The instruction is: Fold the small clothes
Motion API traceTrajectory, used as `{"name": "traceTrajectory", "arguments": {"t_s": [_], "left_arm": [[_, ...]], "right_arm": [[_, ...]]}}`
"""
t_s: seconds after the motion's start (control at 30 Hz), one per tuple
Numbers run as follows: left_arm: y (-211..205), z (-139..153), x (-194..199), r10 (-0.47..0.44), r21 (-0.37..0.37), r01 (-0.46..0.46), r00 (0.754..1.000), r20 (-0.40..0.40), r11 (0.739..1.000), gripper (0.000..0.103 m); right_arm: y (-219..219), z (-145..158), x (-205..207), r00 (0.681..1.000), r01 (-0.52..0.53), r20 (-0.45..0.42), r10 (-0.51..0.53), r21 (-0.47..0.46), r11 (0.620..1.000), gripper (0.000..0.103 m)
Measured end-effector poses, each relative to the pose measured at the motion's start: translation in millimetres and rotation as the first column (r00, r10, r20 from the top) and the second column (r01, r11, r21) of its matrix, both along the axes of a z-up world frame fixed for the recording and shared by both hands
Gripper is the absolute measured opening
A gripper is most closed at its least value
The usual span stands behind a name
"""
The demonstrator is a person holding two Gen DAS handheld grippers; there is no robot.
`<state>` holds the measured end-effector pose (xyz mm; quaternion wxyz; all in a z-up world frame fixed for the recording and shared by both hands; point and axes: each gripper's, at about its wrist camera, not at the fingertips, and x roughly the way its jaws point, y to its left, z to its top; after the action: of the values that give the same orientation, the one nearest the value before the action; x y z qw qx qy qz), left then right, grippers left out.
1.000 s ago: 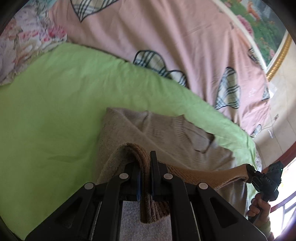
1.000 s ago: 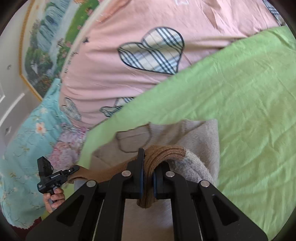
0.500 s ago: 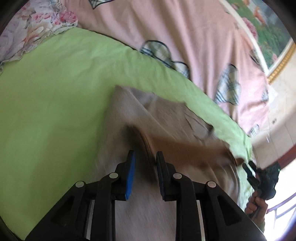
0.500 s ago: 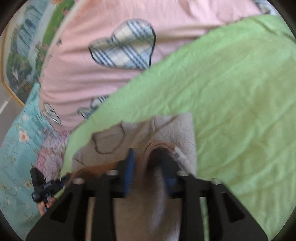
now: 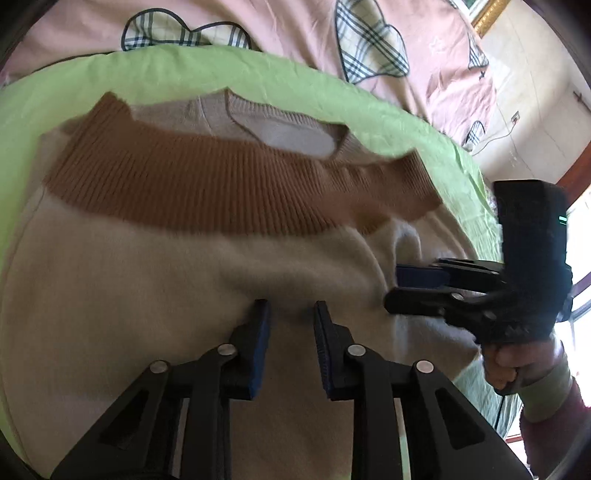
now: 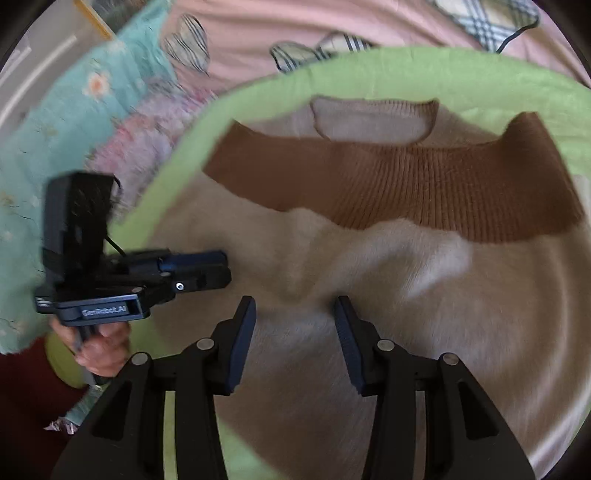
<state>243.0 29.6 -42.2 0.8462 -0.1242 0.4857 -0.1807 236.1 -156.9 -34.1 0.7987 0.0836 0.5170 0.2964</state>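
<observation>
Above the folded sweater [image 5: 184, 280], both grippers pointed steeply down. Left gripper [image 5: 291, 314] stood narrow, jaws closing, nothing between them; right gripper [image 6: 295, 310] stood wider, jaws also closing, pads clear of the knit. Each handle was held in a hand [image 6: 99, 347]. Writing on the left gripper's body was blurred, roughly "GenRobot.AI". Sweater lay on a green sheet [image 5: 55, 96], brown hem [image 5: 229, 184] folded up to the collar. Pink quilt [image 5: 280, 26] with plaid hearts lay behind.
</observation>
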Motion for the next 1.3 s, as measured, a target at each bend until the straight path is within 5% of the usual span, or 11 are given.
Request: {"name": "traceTrajectory", "arguments": {"t_s": [0.13,0.2,0.23,0.37,0.47,0.57,0.73,0.83,0.97,1.13,1.3], "left_arm": [[31,2,36,0.083,-0.009,-0.083,0.997,-0.005,0.996,0.015],[55,2,50,0.197,0.094,-0.198,0.980,0.020,0.976,0.010],[68,2,56,0.215,0.075,-0.216,0.976,0.018,0.974,0.009],[114,-1,52,0.282,-0.062,-0.280,0.959,0.038,0.958,0.002],[123,-2,38,0.343,-0.004,-0.343,0.936,0.079,0.939,0.003],[134,-5,20,0.386,-0.039,-0.384,0.921,0.061,0.922,0.003],[122,13,-20,0.387,0.006,-0.389,0.918,0.087,0.921,0.020],[122,12,-37,0.389,0.048,-0.395,0.916,0.095,0.918,0.024],[138,9,-71,0.418,-0.009,-0.418,0.906,0.070,0.908,0.023],[136,9,-121,0.431,-0.055,-0.429,0.901,0.047,0.902,0.027],[115,2,-174,0.414,-0.114,-0.411,0.910,0.006,0.905,0.032]], "right_arm": [[-24,-10,50,0.993,0.119,0.004,-0.119,-0.018,0.993,0.038],[-41,-12,67,0.981,0.195,0.017,-0.194,-0.027,0.980,0.029],[-52,-12,73,0.970,0.243,0.037,-0.242,-0.022,0.970,0.024],[-108,-9,69,0.877,0.474,0.061,-0.476,0.042,0.879,0.024],[-135,-1,45,0.821,0.557,0.095,-0.564,0.085,0.826,0.024],[-132,9,26,0.823,0.554,0.125,-0.555,0.040,0.831,0.026],[-92,30,-17,0.903,0.385,0.166,-0.396,0.097,0.918,0.030],[-77,18,-38,0.923,0.356,0.129,-0.363,0.076,0.931,0.038],[-101,0,-71,0.885,0.453,0.080,-0.458,0.073,0.889,0.037],[-127,14,-117,0.812,0.568,0.110,-0.573,0.071,0.820,0.039],[-118,20,-146,0.821,0.552,0.098,-0.562,0.111,0.826,0.043]]}}
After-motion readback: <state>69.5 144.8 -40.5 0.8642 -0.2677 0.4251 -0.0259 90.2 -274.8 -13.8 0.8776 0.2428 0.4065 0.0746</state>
